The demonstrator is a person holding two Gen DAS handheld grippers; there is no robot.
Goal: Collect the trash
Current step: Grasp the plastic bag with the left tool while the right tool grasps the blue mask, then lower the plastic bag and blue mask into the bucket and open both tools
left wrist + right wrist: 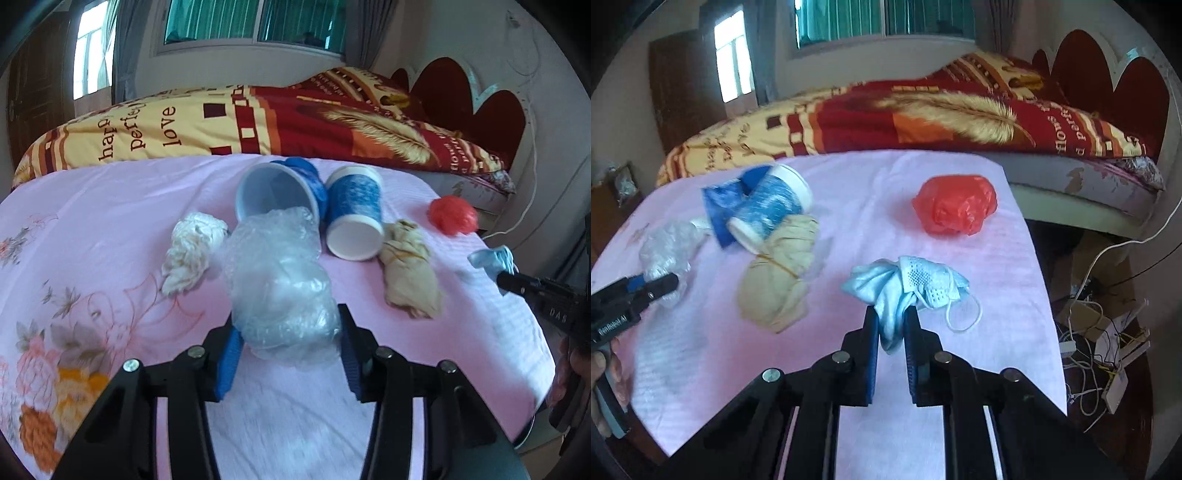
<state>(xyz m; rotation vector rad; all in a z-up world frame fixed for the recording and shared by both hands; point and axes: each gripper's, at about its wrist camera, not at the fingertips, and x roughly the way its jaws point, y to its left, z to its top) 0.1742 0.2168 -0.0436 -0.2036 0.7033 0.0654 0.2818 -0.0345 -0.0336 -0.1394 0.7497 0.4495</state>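
Note:
Trash lies on a pink cloth-covered table (110, 229). My left gripper (288, 332) is shut on a crumpled clear bubble-wrap wad (277, 273), which also shows in the right wrist view (665, 247). My right gripper (892, 321) is shut on a crumpled light-blue face mask (908, 284), seen at the table's right edge in the left wrist view (491, 258). Two blue paper cups (354, 214) (277, 192) lie on their sides behind the wad. A white paper wad (192, 251), a beige wad (406, 269) and a red plastic bag ball (955, 205) lie around them.
A bed with a red and yellow quilt (295, 122) stands just behind the table. To the right, the floor holds boxes and tangled cables (1100, 332). The table's right edge (1045, 295) drops off close to the mask.

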